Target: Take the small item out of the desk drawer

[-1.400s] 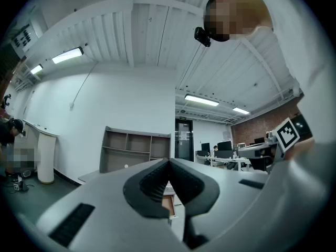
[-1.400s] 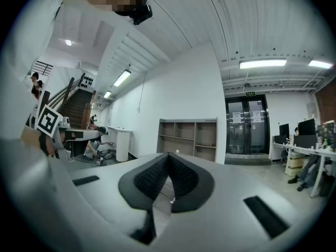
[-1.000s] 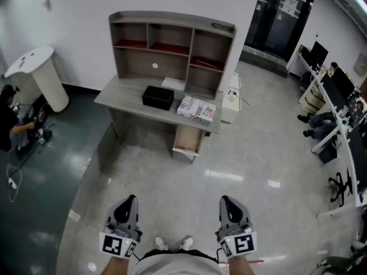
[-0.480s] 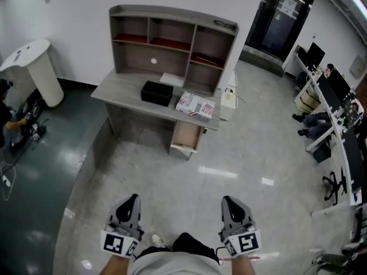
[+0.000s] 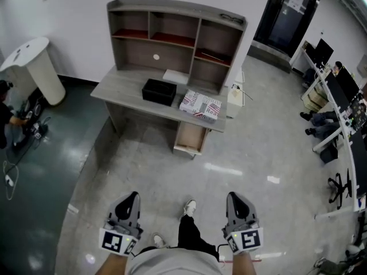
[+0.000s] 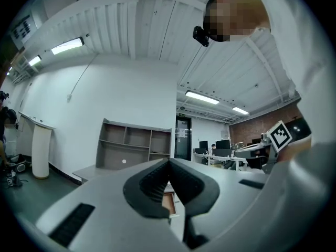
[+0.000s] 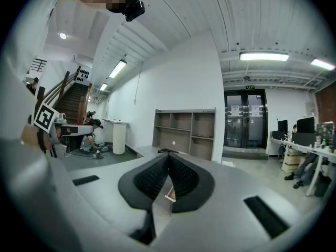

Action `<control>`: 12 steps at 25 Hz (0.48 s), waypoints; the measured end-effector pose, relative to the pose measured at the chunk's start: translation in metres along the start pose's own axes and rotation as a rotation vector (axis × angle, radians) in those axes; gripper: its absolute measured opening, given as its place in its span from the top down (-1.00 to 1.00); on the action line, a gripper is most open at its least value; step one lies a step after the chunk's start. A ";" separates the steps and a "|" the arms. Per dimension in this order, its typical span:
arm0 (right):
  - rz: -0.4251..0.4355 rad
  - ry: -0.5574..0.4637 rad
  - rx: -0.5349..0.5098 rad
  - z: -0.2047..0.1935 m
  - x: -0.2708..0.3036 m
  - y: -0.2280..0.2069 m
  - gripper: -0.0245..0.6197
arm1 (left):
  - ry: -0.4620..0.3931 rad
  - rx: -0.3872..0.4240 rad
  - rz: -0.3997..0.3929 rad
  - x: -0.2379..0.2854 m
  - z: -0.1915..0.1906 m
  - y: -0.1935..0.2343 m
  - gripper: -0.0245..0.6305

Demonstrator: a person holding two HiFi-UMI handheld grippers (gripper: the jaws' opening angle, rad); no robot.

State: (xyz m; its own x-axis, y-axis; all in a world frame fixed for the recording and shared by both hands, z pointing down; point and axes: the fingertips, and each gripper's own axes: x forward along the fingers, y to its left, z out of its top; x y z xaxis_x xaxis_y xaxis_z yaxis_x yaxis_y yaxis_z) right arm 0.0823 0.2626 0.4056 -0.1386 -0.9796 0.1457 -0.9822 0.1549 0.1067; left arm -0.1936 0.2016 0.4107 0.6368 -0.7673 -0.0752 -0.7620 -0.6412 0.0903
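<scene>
1. Floor (image 5: 229, 153): pale, glossy tile, with a darker green strip at our 9 o'clock.
2. Desk (image 5: 123, 93): grey wood, at our 12 o'clock against the white wall, well apart from both grippers.
3. Hutch (image 5: 172, 6): open shelf unit standing on the back of the desk.
4. Double door (image 5: 284, 16): dark, at our 1 o'clock.
5. Workstations (image 5: 338, 107): a row at our 3 o'clock, with people seated there.
6. Pedestal (image 5: 34, 67): white and round-topped, at our 10 o'clock; a person (image 5: 7, 119) crouches just beside it.
7. Drawer (image 5: 188, 137): pulled out under the desk's 5 o'clock end. The small item would be in here, but from this far off we cannot make out anything inside.
8. Patterned package (image 5: 200, 105): red and white, lying flat on the desktop above the drawer.
9. Black box (image 5: 159, 91): on the desktop at the package's 9 o'clock, near it but not touching.
10. White sheet (image 5: 175, 76): flat on the desktop at the box's 1 o'clock.
11. Left gripper (image 5: 129, 198): at our 7 o'clock, held low over the floor; its own view shows the jaws pressed together with nothing between them.
12. Right gripper (image 5: 236, 199): at our 5 o'clock, level with the left; jaws likewise fully together and empty.
</scene>
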 end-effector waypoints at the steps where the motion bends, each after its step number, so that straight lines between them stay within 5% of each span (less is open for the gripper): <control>1: 0.009 -0.002 0.004 -0.002 0.013 -0.008 0.85 | 0.005 0.003 0.013 0.011 -0.003 0.003 0.87; 12: 0.189 -0.004 0.066 -0.001 0.163 -0.113 0.85 | 0.015 0.040 0.089 0.195 0.003 0.003 0.87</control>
State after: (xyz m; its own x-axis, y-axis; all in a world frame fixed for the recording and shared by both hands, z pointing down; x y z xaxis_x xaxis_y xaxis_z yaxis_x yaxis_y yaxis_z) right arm 0.1707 0.0853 0.4181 -0.3221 -0.9343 0.1526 -0.9447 0.3277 0.0129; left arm -0.0720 0.0506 0.3932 0.5675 -0.8216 -0.0534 -0.8198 -0.5699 0.0558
